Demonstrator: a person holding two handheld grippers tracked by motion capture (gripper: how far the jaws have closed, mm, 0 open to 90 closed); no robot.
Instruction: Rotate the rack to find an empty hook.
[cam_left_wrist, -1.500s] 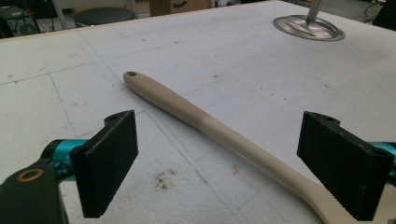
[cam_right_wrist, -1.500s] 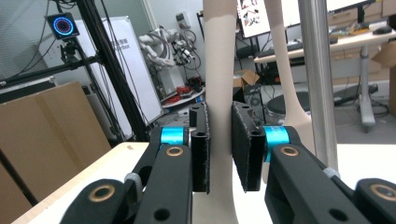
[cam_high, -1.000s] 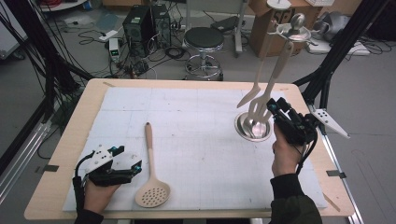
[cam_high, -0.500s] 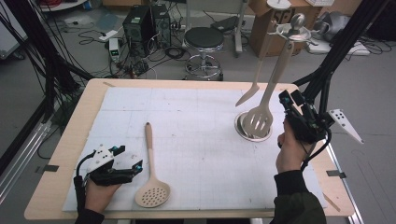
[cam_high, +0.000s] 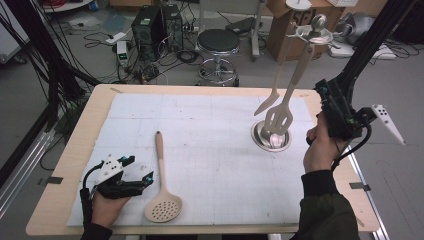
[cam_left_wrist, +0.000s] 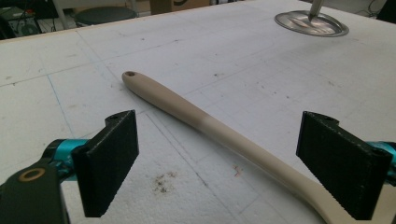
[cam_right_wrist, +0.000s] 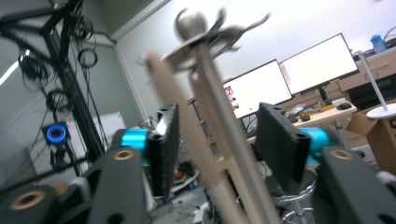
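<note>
I see a black round stool (cam_high: 218, 42) on the floor just beyond the far edge of the tabletop (cam_high: 60, 170). Left of the stool sits a black computer case (cam_high: 152, 27) among tangled cables; right of it stands a cardboard box (cam_high: 280, 25). Two lit monitors (cam_right_wrist: 289, 77) glow on a desk.

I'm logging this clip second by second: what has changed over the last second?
The right gripper drew back rightward from the rack's base and rose; its jaws stand open, holding nothing. The slotted spatula hangs on the rack. The left gripper and skimmer spoon stayed put.
</note>
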